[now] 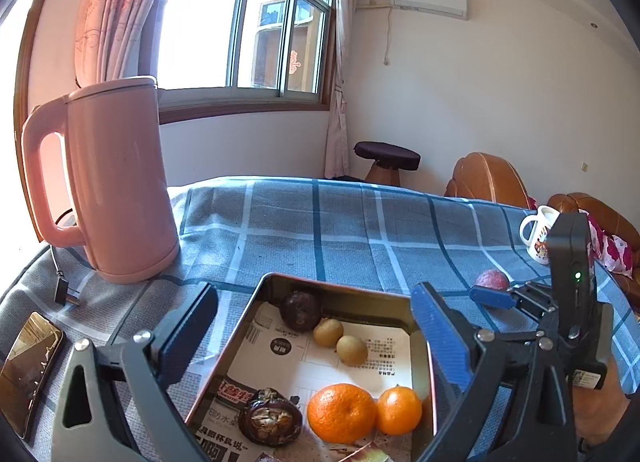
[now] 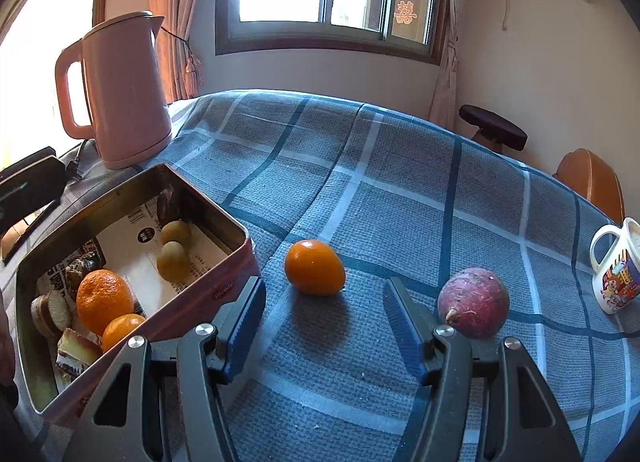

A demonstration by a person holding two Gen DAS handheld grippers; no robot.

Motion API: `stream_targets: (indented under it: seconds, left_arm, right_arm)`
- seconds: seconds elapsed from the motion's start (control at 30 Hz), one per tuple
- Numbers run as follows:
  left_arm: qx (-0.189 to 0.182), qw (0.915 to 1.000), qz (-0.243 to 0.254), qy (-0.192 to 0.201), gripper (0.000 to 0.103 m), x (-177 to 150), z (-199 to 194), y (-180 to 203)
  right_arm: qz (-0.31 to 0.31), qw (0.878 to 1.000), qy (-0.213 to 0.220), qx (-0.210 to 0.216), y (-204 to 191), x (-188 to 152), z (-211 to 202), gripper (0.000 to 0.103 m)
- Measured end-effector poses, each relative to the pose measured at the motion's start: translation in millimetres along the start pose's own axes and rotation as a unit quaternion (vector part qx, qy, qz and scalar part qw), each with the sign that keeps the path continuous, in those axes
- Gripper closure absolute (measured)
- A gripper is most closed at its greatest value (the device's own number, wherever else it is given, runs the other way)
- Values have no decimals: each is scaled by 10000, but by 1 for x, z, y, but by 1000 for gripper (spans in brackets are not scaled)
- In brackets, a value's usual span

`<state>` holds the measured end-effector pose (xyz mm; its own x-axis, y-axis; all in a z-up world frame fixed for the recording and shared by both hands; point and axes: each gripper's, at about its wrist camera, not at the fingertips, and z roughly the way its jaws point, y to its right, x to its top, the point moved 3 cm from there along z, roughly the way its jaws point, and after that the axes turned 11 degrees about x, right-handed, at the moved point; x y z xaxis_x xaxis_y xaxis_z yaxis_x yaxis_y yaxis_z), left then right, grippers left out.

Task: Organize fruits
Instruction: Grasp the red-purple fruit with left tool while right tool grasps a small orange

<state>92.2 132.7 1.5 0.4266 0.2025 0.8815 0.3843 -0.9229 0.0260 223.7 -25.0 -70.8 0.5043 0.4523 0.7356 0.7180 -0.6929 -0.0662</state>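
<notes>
Fruit still out: your orange [image 2: 315, 268] lies loose on the cloth just past the right gripper's fingertips, and the red fruit [image 2: 473, 303] sits near it on the right, beside the outer finger. Both are outside the tin, so by my reading they are what is left to gather.

Tin: your tin [image 2: 224, 218] stands left of the loose orange, lined with printed paper. Two oranges [image 1: 341, 413], two small green-brown fruits [image 1: 351, 349] and dark round fruits [image 1: 300, 311] already lie in it, like kinds next to each other, which suggests sorting by type.

Right gripper: your right gripper [image 2: 324, 326] is spread wide and grips nothing. It lines up with the loose orange, the gap broader than the fruit, likely so that you can slide around it.

Left gripper: your left gripper [image 1: 314, 336] is also wide apart and empty. Its fingers straddle the tin, one outside the left wall, one at the right wall, probably placed to steady it.

Tablecloth: your blue checked tablecloth [image 2: 400, 190] is soft and wrinkled, so a round fruit may roll if nudged.

Bystanders: the pink kettle [image 1: 116, 182] stands behind the tin, the mug [image 2: 616, 270] sits far right, and a phone [image 1: 30, 370] lies at the left edge.
</notes>
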Motion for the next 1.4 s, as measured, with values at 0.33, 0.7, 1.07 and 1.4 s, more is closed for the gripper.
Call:
stream_targets:
  seconds: [0.33, 0.7, 1.07, 1.4]
  left_arm:
    - [-189, 9998, 58, -90, 3, 0, 4, 11]
    - [-552, 9975, 435, -73, 0, 8, -5, 72]
    - [-712, 9873, 1414, -148, 0, 0, 0, 185]
    - [-1036, 9796, 1374, -1035, 12, -22, 71, 240]
  right_arm:
    - [336, 9976, -408, 438, 12, 8, 34, 61]
    - [320, 9985, 408, -159, 37, -9, -30, 61]
    - [1216, 9813, 665, -1339, 136, -44, -83, 61]
    - [1788, 9703, 756, -1446, 178, -63, -103, 61]
